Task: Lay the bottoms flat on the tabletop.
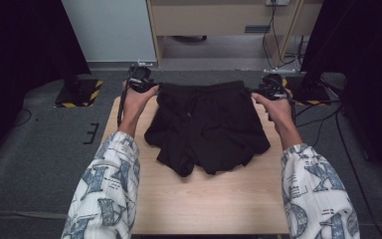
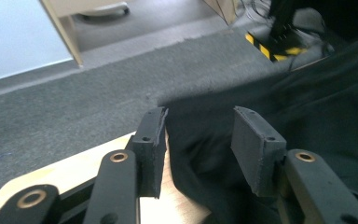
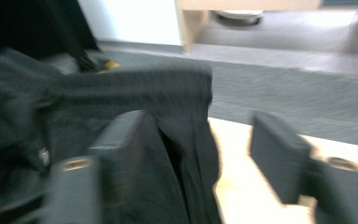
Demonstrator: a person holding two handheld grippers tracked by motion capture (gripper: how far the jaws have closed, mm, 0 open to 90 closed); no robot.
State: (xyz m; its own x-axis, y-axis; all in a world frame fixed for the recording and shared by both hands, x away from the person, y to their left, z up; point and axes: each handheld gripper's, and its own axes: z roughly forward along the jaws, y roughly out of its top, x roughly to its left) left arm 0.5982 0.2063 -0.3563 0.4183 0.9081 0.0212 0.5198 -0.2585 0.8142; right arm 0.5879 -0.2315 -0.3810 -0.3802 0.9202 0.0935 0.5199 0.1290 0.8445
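High view: black shorts (image 1: 206, 127) are spread flat on the desk (image 1: 214, 199), waistband at the far edge, with the left gripper (image 1: 140, 78) and right gripper (image 1: 273, 87) at its two corners.

Both sets of jaws are seen parted, with cloth between them but not pinched. The fabric is judged light, limp and crease-prone; the waistband corners are best taken hold of. The right gripper view is blurred, and dark folds hide the seams.

Grey carpet floor (image 1: 40, 149), pale wooden table (image 1: 214, 199), wooden cabinet (image 1: 219, 20), hazard-striped stand bases (image 1: 79, 94), dark curtains (image 1: 15, 45)
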